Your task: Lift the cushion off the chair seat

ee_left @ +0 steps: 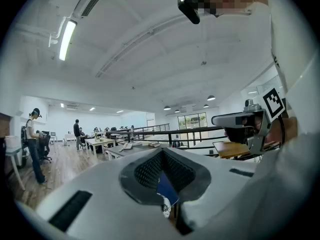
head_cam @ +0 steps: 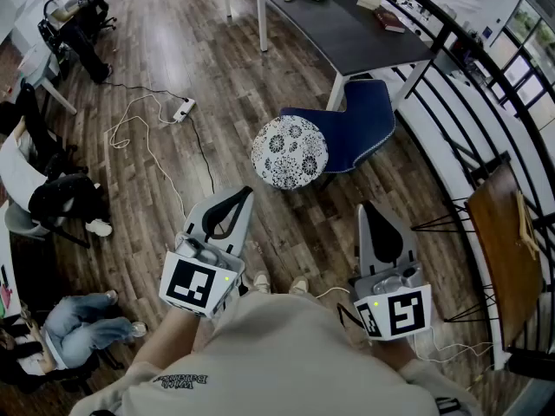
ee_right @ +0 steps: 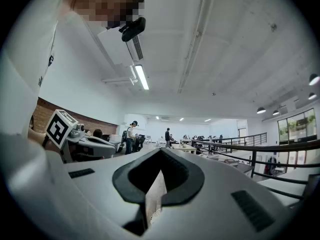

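Note:
A round white cushion (head_cam: 289, 152) with a dark floral print lies on the seat of a blue chair (head_cam: 362, 128), ahead of me in the head view. My left gripper (head_cam: 244, 194) is held level, short of the cushion and to its lower left, jaws shut and empty. My right gripper (head_cam: 368, 208) sits to the cushion's lower right, also shut with nothing in it. In the left gripper view a sliver of the blue chair (ee_left: 166, 185) and the cushion (ee_left: 165, 207) shows through the slot of the shut left gripper (ee_left: 162, 154). The right gripper (ee_right: 160, 154) shows closed jaws.
A dark table (head_cam: 347, 24) stands behind the chair. A black railing (head_cam: 451, 85) runs along the right, and a wooden side table (head_cam: 503, 250) stands at right. A white cable and power strip (head_cam: 184, 108) lie on the wood floor at left. Seated people (head_cam: 61, 202) are at far left.

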`<action>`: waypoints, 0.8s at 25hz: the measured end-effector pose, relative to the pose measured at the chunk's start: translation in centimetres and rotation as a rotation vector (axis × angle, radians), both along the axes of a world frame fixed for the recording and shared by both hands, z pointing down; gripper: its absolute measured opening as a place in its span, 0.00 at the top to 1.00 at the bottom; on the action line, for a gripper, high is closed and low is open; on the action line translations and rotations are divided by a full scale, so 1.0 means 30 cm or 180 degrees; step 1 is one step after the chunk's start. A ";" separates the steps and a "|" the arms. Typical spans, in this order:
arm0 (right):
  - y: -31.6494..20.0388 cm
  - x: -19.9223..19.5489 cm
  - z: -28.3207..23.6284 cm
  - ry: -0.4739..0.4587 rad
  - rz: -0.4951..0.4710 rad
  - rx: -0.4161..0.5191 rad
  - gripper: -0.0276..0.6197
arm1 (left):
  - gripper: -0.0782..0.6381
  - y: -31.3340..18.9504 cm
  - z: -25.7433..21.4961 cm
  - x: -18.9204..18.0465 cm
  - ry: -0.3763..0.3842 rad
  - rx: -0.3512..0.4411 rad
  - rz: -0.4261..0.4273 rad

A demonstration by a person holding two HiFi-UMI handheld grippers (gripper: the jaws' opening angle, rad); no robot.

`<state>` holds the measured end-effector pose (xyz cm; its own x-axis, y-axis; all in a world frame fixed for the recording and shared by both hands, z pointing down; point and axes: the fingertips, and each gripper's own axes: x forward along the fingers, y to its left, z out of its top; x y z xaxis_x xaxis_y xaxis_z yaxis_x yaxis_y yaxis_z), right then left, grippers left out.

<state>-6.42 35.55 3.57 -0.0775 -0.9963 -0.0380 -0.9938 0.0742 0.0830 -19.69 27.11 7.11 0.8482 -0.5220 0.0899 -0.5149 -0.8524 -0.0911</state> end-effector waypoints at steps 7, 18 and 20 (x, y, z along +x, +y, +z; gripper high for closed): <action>0.018 0.034 0.003 -0.0155 0.0055 0.0053 0.95 | 0.88 0.024 -0.015 0.013 0.0038 -0.0056 0.0019; 0.039 0.069 0.024 -0.0213 0.0079 0.0002 0.95 | 0.88 0.053 0.019 0.056 -0.0044 -0.0097 0.0053; 0.046 0.073 0.031 -0.0228 0.0077 -0.0019 0.95 | 0.88 0.056 0.032 0.063 -0.0103 -0.0129 0.0061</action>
<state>-4.24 36.92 4.49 -0.0508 -0.9980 -0.0367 -0.9987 0.0505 0.0111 -17.80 28.79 8.08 0.8543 -0.5010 0.1383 -0.4957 -0.8654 -0.0728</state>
